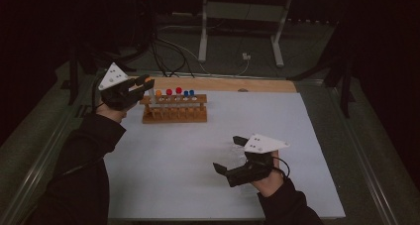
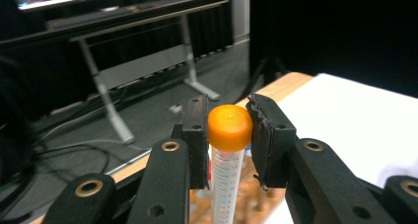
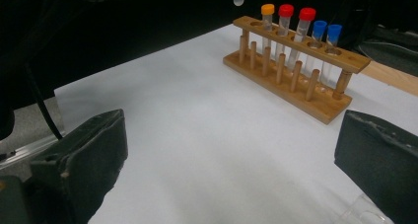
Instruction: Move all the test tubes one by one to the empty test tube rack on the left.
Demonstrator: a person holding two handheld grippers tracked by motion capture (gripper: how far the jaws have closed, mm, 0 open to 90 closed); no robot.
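Left gripper (image 2: pixel 229 135): I have it clamped on the orange-capped tube (image 2: pixel 227 150), upright, above the rack's left end.
Right gripper (image 3: pixel 231 155): I have it spread wide, holding nothing, low over the white mat (image 1: pixel 198 155).
Rack (image 1: pixel 174 111): five capped tubes standing.

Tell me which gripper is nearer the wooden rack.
Left. The left gripper hovers at the rack's left end, holding an orange-capped tube; the right gripper sits open, well away.

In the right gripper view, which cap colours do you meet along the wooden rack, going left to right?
On the wooden rack: orange-capped tube → first red-capped tube → second red-capped tube → first blue-capped tube → second blue-capped tube.
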